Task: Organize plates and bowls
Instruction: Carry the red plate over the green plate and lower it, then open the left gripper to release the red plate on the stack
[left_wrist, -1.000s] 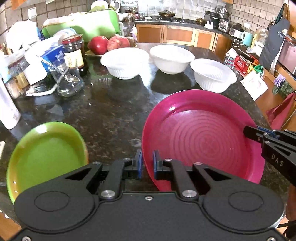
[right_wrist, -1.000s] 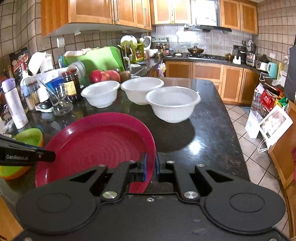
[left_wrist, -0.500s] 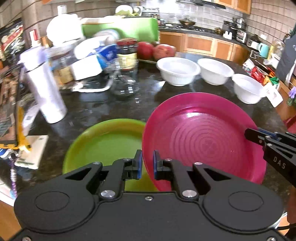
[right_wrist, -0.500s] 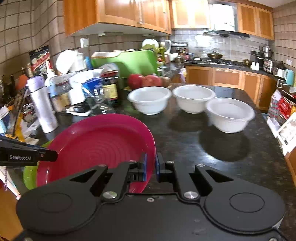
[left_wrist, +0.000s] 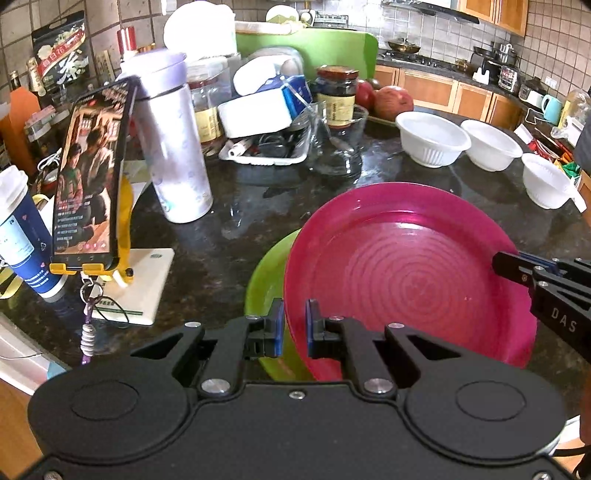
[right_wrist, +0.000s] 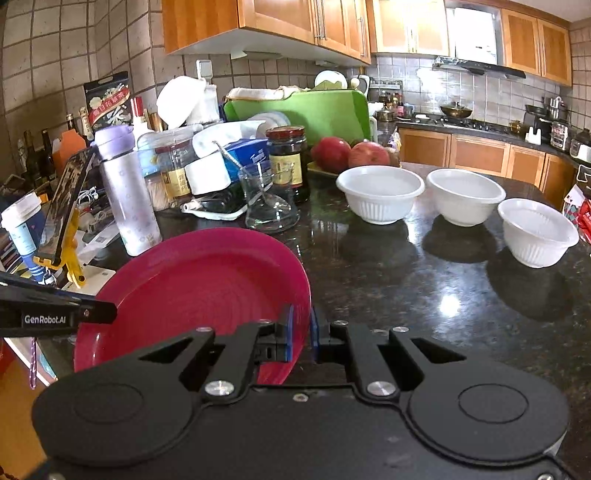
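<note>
We count two plates and three bowls on the dark granite counter (right_wrist: 388, 280). The magenta plate (left_wrist: 406, 280) is clear of the counter, carried by both tools. The left gripper (left_wrist: 294, 325) has its blue pads closed narrowly on the plate's near left rim; the right gripper (right_wrist: 300, 332) is clamped the same way on the rim at the opposite side, and its black fingers show at the right edge of the left wrist view. The plate overlaps one green plate (left_wrist: 266, 280), which lies on the counter beneath it with only its left portion visible. We cannot tell whether the two plates touch.

The three white bowls stand in a row, well apart from the plates: the first bowl (right_wrist: 380, 194) nearest the clutter, the second bowl (right_wrist: 465, 201) in the middle, the third bowl (right_wrist: 537, 230) nearest the counter's right edge. All three sit upright and apart from one another.

Other items noted: one lilac flask (left_wrist: 173, 147), one phone (left_wrist: 92, 173) on a yellow stand, one paper cup (left_wrist: 22, 232), one dark jar (right_wrist: 288, 155) with a red lid, one glass vessel (right_wrist: 271, 201) holding a spoon, and two red apples (right_wrist: 351, 153) behind the first bowl.
</note>
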